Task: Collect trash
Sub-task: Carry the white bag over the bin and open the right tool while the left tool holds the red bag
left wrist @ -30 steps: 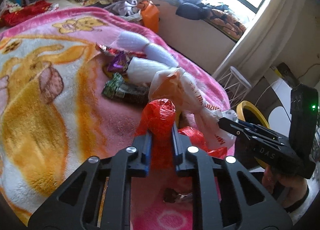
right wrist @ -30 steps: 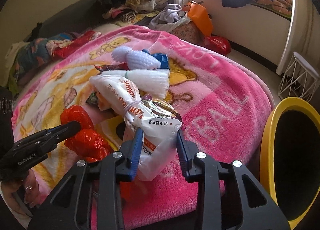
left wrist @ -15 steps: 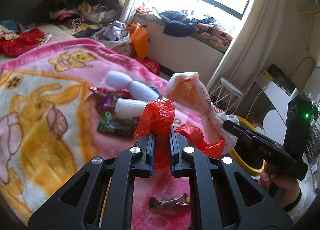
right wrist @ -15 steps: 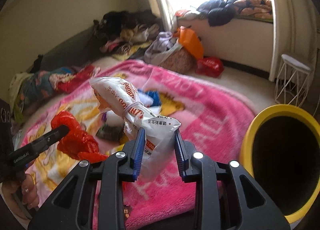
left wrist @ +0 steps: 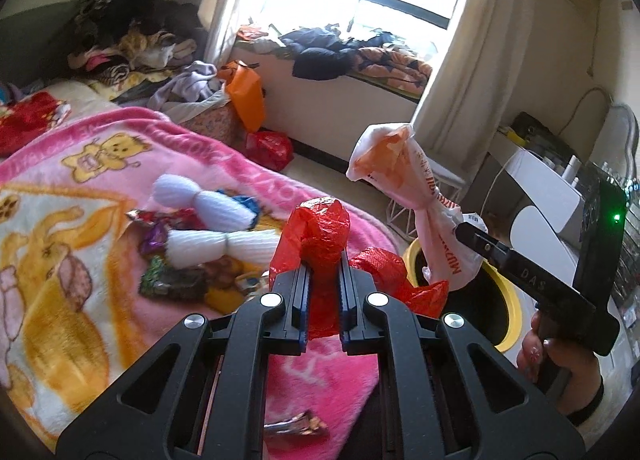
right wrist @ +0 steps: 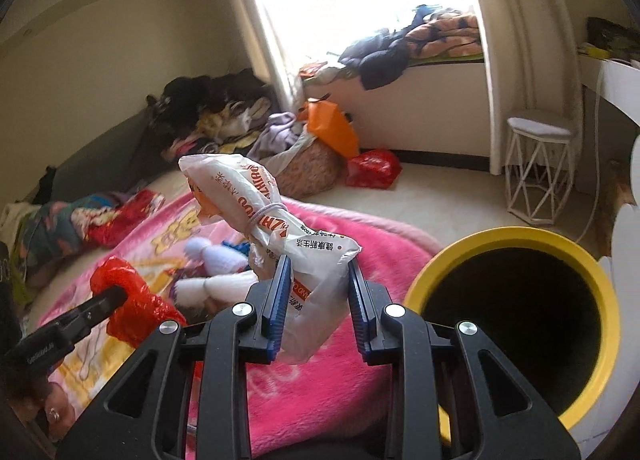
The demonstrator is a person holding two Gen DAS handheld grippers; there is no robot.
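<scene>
Lifting clear of the bed (left wrist: 100, 188), left gripper (left wrist: 323, 260) fingers clamp the red bag (left wrist: 320, 228), right gripper (right wrist: 320, 280) pinches the white bag (right wrist: 256, 200), now nearing the yellow bin (right wrist: 600, 284), so dropping seems next

I'm seeing the blanket (left wrist: 76, 260) lying across the bed, with wrappers (left wrist: 172, 284) and foam sleeves (left wrist: 224, 244) sitting on it ahead of my left gripper (left wrist: 323, 280). The crumpled bag (left wrist: 320, 236) is sitting between its jaws, above the blanket. My right gripper (right wrist: 318, 292) is holding the tied bag (right wrist: 256, 212) up, left of the bin (right wrist: 516, 236), which is standing on the floor beside the bed. The stool (right wrist: 538, 164) is standing behind the bin, below the window ledge (right wrist: 420, 72). Clothes (right wrist: 216, 116) are piling at the far-left wall.
</scene>
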